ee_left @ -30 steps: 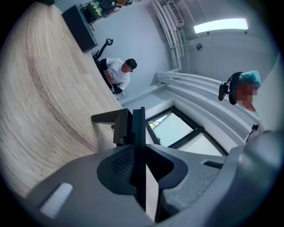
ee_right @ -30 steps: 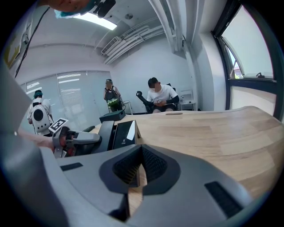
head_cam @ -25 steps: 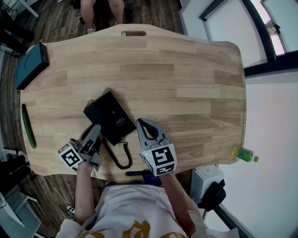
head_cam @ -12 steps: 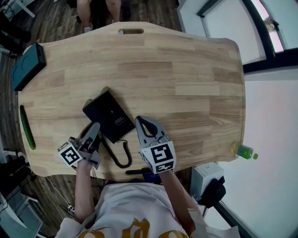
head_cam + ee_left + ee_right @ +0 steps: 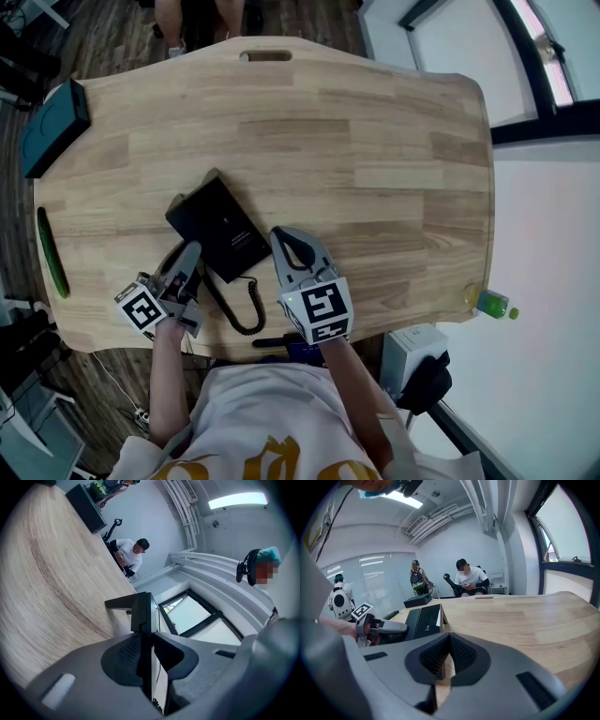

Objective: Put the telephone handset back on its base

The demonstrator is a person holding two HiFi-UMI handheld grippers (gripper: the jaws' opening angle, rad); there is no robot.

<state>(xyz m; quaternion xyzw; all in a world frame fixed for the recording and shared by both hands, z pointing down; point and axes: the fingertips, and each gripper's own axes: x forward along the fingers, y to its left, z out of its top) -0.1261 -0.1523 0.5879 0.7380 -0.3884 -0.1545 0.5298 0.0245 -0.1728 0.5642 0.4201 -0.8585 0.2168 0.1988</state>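
Observation:
The black telephone base [image 5: 225, 230] lies at an angle on the wooden table [image 5: 375, 159], near its front left. Its coiled cord [image 5: 242, 314] curls toward the front edge. My left gripper [image 5: 190, 251] reaches in at the base's lower left side. In the left gripper view it [image 5: 146, 632] is shut on a thin black slab seen edge-on, which looks like the handset [image 5: 142, 611]. My right gripper [image 5: 279, 234] sits by the base's right edge, shut with nothing held. The right gripper view shows the base [image 5: 426, 620] just beyond its closed tips [image 5: 450, 639].
A teal box [image 5: 52, 127] lies at the table's far left corner, and a long green thing [image 5: 52, 253] along its left edge. A small green and yellow bottle [image 5: 492, 305] stands off the table's right side. A person [image 5: 471, 578] sits at the far end.
Both grippers have crept slightly toward the base. The left grip is unchanged.

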